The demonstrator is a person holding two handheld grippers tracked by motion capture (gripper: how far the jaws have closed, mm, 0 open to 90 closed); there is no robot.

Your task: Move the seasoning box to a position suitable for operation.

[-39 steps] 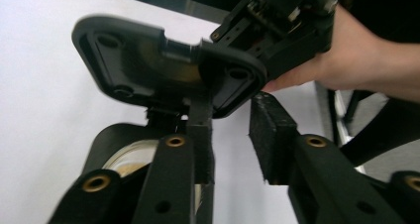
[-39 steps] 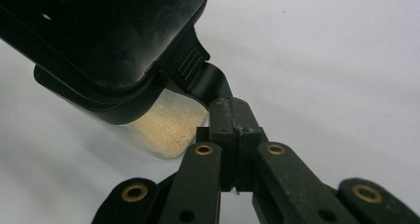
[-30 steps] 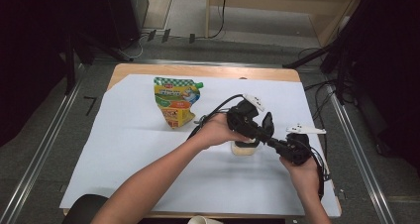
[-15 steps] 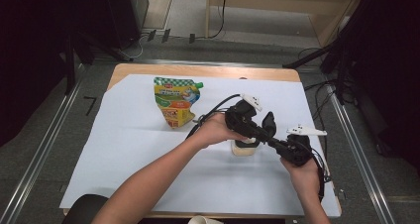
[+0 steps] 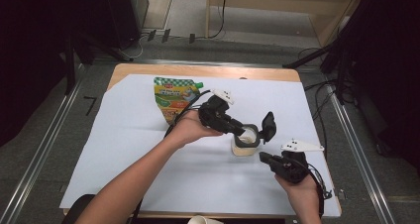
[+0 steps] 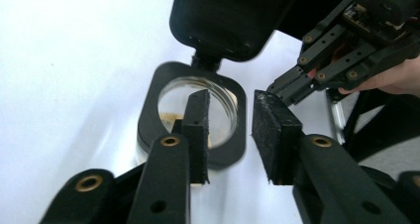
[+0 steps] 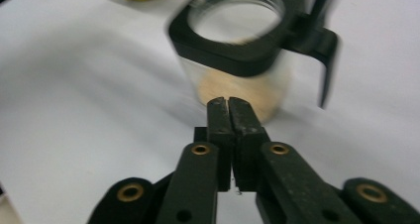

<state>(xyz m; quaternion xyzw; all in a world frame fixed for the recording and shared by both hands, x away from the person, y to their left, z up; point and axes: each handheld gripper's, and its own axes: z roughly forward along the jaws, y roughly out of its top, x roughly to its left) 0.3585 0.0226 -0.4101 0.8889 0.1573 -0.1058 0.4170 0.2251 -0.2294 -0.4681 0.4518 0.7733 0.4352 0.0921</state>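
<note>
A clear jar (image 5: 244, 145) with pale powder in its bottom stands on the white sheet, right of centre. It has a black square collar (image 6: 198, 75), and its flip lid (image 5: 269, 127) stands open on the right side. My left gripper (image 5: 241, 131) is open at the jar's mouth (image 6: 193, 110), one jaw over the opening and the other outside the rim. In the left gripper view its fingertips (image 6: 198, 110) straddle the collar's edge. My right gripper (image 5: 262, 157) is shut on nothing, just short of the jar (image 7: 237, 50) on its near-right side.
A green and yellow pouch (image 5: 174, 97) stands at the back left of the white sheet (image 5: 124, 154), which covers the wooden table (image 5: 198, 70). A paper cup rim (image 5: 203, 220) shows at the near edge. Metal rails (image 5: 44, 149) flank the table.
The right gripper has drawn back from the jar toward the near edge. The lid now stands open to the jar's right. The left gripper stays at the jar's mouth.
</note>
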